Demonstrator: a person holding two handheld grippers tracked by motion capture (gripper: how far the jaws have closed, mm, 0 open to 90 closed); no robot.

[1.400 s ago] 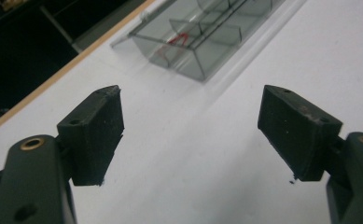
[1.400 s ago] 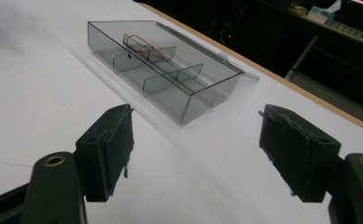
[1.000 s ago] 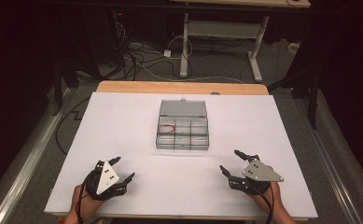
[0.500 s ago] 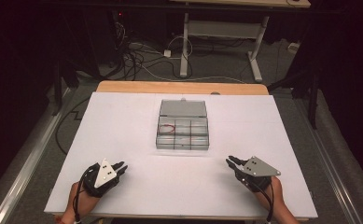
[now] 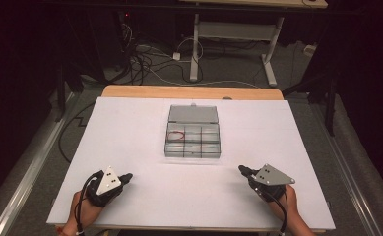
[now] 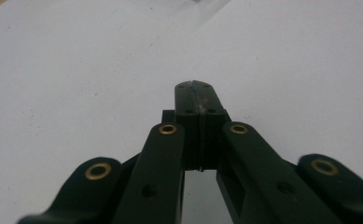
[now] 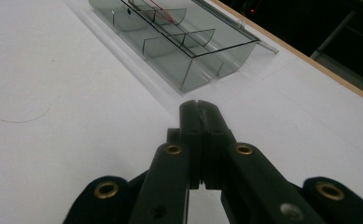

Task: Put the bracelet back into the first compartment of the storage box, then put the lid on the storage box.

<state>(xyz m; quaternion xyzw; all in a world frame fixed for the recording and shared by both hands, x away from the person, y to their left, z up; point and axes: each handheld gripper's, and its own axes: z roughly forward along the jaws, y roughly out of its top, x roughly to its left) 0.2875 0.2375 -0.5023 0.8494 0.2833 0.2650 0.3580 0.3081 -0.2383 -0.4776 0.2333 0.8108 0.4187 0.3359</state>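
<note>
Bright white table (image 5: 130, 147), dark surroundings; close claw views perhaps slightly soft.

No writing, label, brand, number or sign can be read anywhere in these views: not on the white worktop (image 5: 130, 147), nor on the clear compartment box (image 5: 193, 140) at its middle, toward twelve o'clock from both hands.

White-topped table with one clear box

The table (image 5: 130, 147), white with a wooden strip along its far edge, carries a clear compartment box (image 5: 193, 142) near its middle, lid open toward that wooden strip.
</note>
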